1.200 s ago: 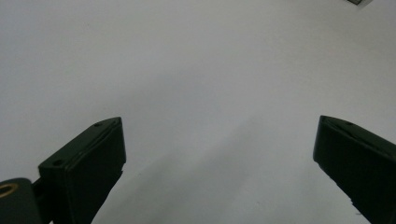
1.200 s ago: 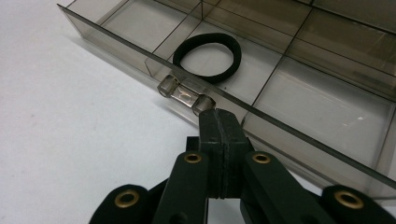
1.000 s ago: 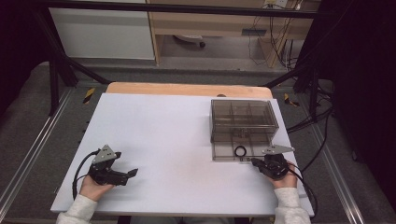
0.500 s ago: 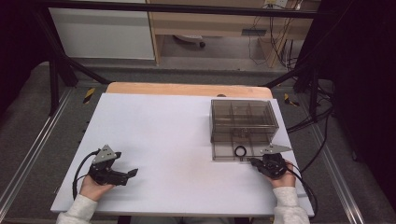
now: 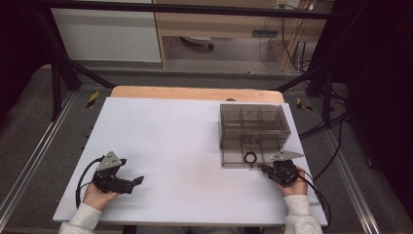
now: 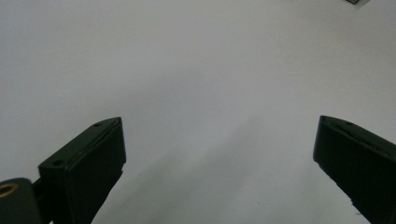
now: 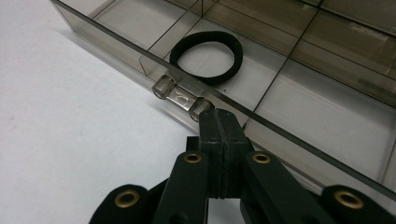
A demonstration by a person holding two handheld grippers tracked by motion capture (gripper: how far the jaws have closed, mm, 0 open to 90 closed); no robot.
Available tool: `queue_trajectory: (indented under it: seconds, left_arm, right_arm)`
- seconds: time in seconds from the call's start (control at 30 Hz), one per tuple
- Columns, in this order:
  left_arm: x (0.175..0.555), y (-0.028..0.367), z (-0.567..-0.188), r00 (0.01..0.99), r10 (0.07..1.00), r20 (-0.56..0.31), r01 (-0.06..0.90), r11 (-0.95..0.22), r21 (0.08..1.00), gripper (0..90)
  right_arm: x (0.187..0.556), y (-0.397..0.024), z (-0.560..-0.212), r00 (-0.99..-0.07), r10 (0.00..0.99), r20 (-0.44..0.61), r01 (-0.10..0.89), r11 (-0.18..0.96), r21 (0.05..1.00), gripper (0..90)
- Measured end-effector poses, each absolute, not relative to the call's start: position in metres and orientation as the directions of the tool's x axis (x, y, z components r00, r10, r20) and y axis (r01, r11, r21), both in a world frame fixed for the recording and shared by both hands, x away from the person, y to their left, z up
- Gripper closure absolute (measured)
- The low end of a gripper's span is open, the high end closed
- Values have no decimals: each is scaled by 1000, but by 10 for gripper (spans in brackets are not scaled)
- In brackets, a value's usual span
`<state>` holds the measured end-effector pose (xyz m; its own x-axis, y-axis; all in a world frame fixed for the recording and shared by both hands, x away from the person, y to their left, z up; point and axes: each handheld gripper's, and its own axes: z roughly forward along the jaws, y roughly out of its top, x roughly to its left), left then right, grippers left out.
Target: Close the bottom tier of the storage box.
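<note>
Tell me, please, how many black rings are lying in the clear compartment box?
1. A black ring lies flat in a front compartment of the box, just behind the clear latch near the right gripper. No other is visible, though tinted walls may hide some.

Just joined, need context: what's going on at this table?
A person works at a white table with a gripper in each hand. The right gripper has its jaws closed, tips against the clear latch on the front edge of a smoky compartment box. A black ring, like a hair tie, lies in a front compartment. The left gripper sits open at the near left, nothing between its jaws.
</note>
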<state>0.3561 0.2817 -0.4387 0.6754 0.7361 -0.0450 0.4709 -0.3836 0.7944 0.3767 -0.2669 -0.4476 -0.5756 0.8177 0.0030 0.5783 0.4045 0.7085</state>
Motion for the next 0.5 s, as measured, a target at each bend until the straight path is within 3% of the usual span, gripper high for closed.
queue_trajectory:
  seconds: [0.5]
  left_arm:
    - [356, 281, -439, 675, 736, -45, 471, -383, 795, 24]
  right_arm:
    - [381, -265, -449, -569, 823, -6, 576, 403, 712, 900]
